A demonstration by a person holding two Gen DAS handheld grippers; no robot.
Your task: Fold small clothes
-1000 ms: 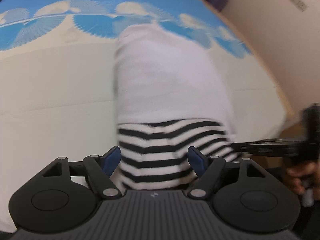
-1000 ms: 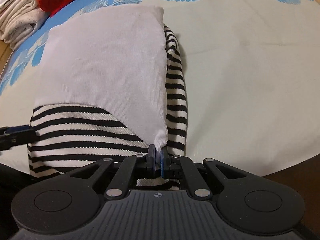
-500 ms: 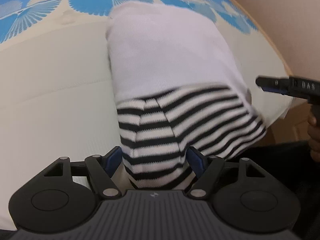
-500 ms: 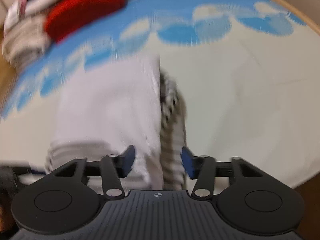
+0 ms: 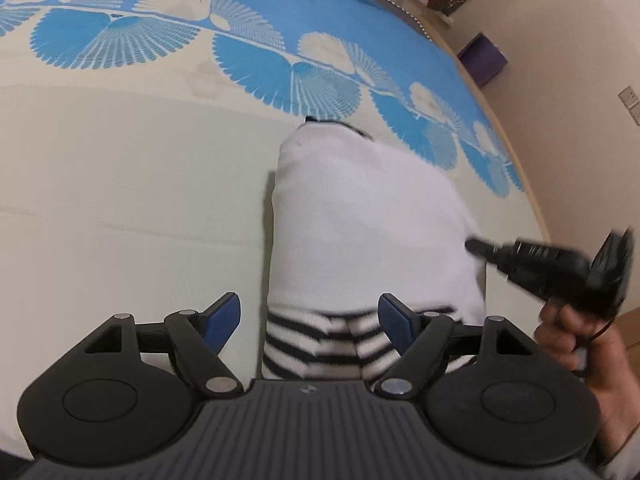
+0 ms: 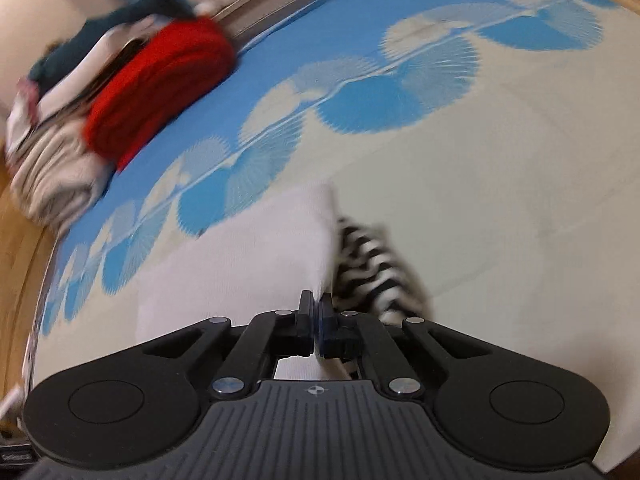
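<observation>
Garment (image 5: 360, 220), white with striped parts, lies partly folded on the bed (image 5: 120, 200) ahead of the spread left gripper (image 5: 310, 320); the right gripper (image 6: 319, 320) apparently pinches its near corner, folds remaining.

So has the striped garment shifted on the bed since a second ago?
Yes. The striped garment has slid toward the bed's near edge, away from the blue fan pattern that its far end overlapped earlier.
</observation>
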